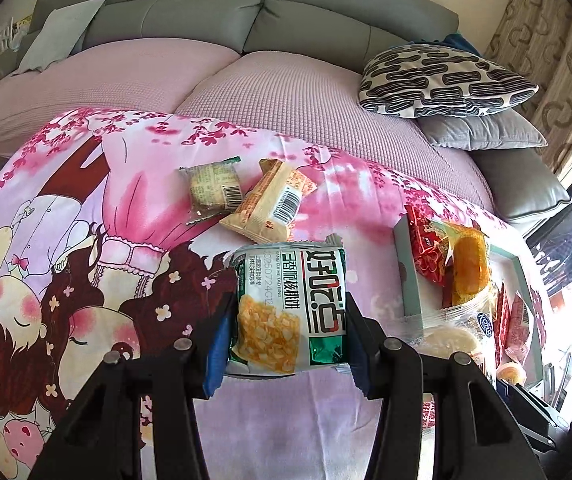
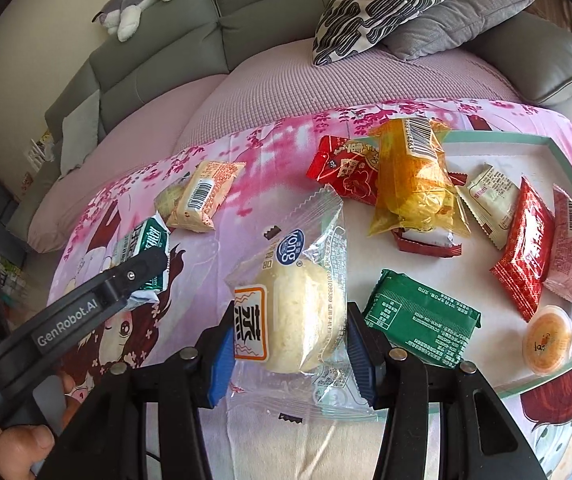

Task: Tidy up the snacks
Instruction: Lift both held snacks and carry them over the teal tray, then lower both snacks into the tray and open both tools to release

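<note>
1. The left wrist view is taken from low over the cloth-covered table (image 1: 134, 208), close, facing the sofa (image 1: 190, 8).
2. The right wrist view is taken further right, over the tray (image 2: 557, 144).
3. The sofa, table and tray (image 1: 405, 280) are shared.

Right gripper (image 2: 289, 350) clamping clear-wrapped steamed bun (image 2: 305, 316) | left gripper (image 2: 148, 266) gripping green-and-white walnut cake packet (image 2: 142, 248) | green packet (image 2: 421, 320) and orange jelly cup (image 2: 547, 340) lying in white tray (image 2: 525, 140)

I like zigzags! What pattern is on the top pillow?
Black squiggly bars on white pillow, best in left wrist view.
</note>
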